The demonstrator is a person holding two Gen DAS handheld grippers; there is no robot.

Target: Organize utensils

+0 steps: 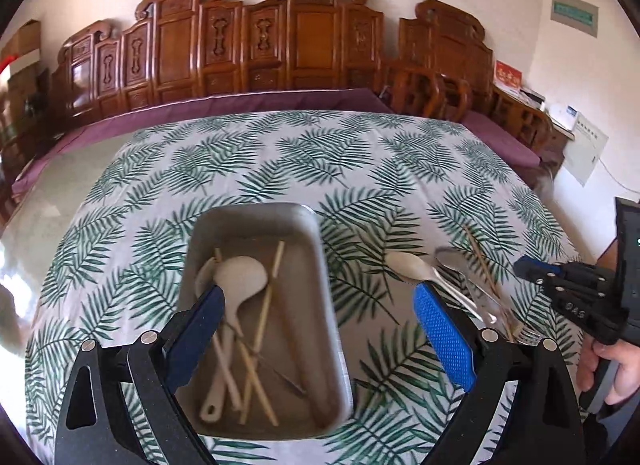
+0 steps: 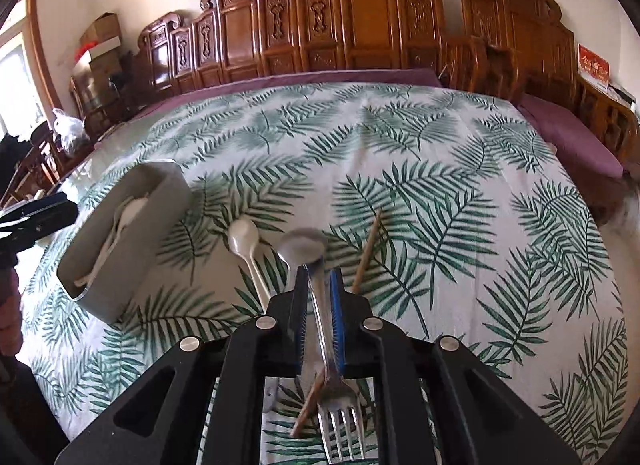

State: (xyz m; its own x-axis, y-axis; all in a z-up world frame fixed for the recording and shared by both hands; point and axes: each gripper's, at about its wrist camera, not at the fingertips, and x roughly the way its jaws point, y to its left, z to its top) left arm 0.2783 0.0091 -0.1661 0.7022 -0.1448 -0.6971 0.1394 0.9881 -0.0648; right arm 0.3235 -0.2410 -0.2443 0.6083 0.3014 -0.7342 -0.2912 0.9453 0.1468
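Note:
A grey bin (image 1: 316, 345) sits on the leaf-print cloth and holds white spoons (image 1: 240, 277) and chopsticks (image 1: 266, 313). My left gripper (image 1: 320, 297) is open and empty, hovering over the bin's near right side. In the right wrist view the bin (image 2: 132, 241) is at the left. My right gripper (image 2: 319, 285) is shut on a metal fork (image 2: 338, 417), clamping its handle, tines pointing back toward the camera. A metal spoon (image 2: 302, 247), a white spoon (image 2: 244, 237) and a brown chopstick (image 2: 368, 253) lie on the cloth beside it.
The table's cloth (image 2: 400, 153) stretches far back to a purple-cushioned carved wooden bench (image 1: 256, 45). Bare glossy tabletop (image 1: 48, 201) shows at the left. The right gripper's body and the hand holding it (image 1: 592, 305) appear at the left wrist view's right edge.

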